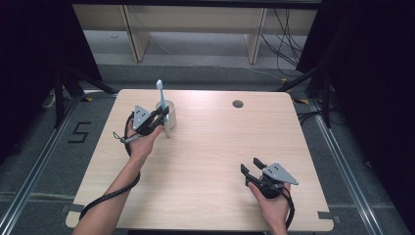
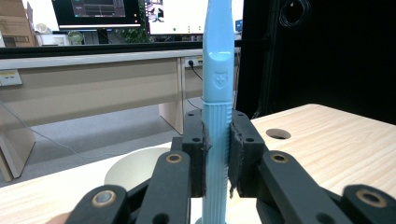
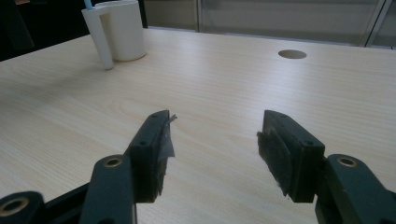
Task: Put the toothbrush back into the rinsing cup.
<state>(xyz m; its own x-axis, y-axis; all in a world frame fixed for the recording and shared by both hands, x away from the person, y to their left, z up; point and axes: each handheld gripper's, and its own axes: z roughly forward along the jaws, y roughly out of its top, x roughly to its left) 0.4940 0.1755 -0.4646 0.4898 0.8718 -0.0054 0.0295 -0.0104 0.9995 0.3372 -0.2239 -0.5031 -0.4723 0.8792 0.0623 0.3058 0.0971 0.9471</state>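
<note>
Jaws of the left gripper [image 1: 164,117] pinch the blue toothbrush [image 1: 162,105] upright beside the white cup [image 1: 169,113], so next probably lift it over the rim; right gripper [image 1: 250,166] rests spread on the table [image 1: 210,147].

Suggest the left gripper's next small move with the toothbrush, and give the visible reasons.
Probably lift the toothbrush a little and shift it over the white cup. The left gripper is shut on its handle, upright, with the lower end at the table beside the cup, not inside. The right gripper rests open, apart.
</note>
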